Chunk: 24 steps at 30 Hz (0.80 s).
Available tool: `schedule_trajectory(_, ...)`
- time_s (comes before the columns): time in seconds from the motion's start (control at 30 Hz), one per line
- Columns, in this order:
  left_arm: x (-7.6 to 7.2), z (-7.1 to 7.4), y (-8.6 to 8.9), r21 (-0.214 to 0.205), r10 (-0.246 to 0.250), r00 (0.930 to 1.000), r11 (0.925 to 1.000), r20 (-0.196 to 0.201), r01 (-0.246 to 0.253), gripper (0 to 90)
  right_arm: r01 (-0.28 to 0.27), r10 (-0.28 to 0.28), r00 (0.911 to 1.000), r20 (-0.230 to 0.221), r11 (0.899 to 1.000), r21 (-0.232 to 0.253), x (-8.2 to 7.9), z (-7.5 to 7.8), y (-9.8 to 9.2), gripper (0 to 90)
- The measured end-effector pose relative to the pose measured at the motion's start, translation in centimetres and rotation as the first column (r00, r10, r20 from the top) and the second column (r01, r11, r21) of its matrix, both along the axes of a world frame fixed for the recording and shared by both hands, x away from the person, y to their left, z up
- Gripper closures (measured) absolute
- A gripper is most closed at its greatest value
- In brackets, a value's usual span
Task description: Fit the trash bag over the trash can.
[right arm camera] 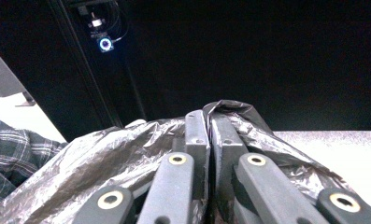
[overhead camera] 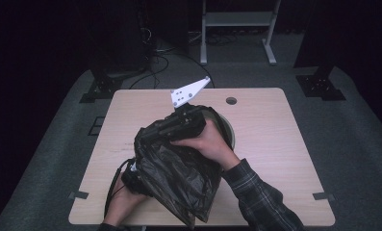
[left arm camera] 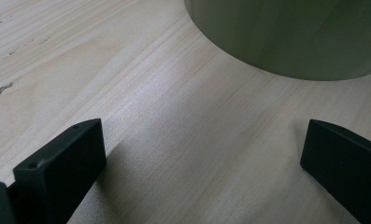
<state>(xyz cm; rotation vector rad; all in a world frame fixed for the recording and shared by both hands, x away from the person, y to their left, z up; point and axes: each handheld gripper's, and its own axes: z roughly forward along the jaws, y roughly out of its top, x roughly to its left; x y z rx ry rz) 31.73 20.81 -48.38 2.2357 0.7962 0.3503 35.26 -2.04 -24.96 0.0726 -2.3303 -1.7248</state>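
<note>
The crumpled black plastic bag [overhead camera: 179,168] is hanging over the middle of the pale wooden table [overhead camera: 275,144] and draping toward its near edge. The right gripper [right arm camera: 209,122] is pinching a fold of that bag's film between jaws pressed almost together, the plastic bunching up on both sides of them. The left gripper [left arm camera: 202,149] is sitting low near the near-left corner, largely under the bag in the high view; its jaws are standing wide apart with only bare wood between them, gripping nothing.

A round pale green container [left arm camera: 290,37] is resting on the table just behind the bag, its rim [overhead camera: 229,132] peeking out beside the person's right hand [overhead camera: 210,144]; the left gripper's view is looking straight at its wall, with open wood in between.

The right half of the table and its far-left corner are lying free. A small round grommet hole [overhead camera: 231,101] is sitting near the far edge. No writing or label is readable anywhere.

The tabletop is showing light wood grain, with a grey carpet around it, a dark room beyond, and a white metal frame [overhead camera: 236,29] standing behind.
</note>
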Motion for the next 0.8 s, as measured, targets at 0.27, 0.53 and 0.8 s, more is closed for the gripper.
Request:
schedule_trajectory(0.27, 0.0, 0.0, 0.0, 0.0, 0.0, 1.0, 1.0, 0.001, 0.0, 0.0, 0.095, -0.095, 0.9955, -0.009, 0.995, -0.022, 1.2, -1.1, -3.6, 87.0)
schedule_trajectory(0.53, 0.0, 0.0, 0.0, 0.001, 0.0, 1.0, 1.0, 0.001, 0.0, 0.0, 0.216, -0.213, 0.9763, 0.038, 0.97, -0.109, 2.0, -1.5, -7.6, 86.6)
schedule_trajectory(0.8, 0.0, 0.0, 0.0, 0.001, 0.002, 1.0, 1.0, 0.0, -0.002, 0.0, 0.336, -0.322, 0.9411, 0.102, 0.923, -0.185, 2.9, -1.9, -11.4, 86.1)
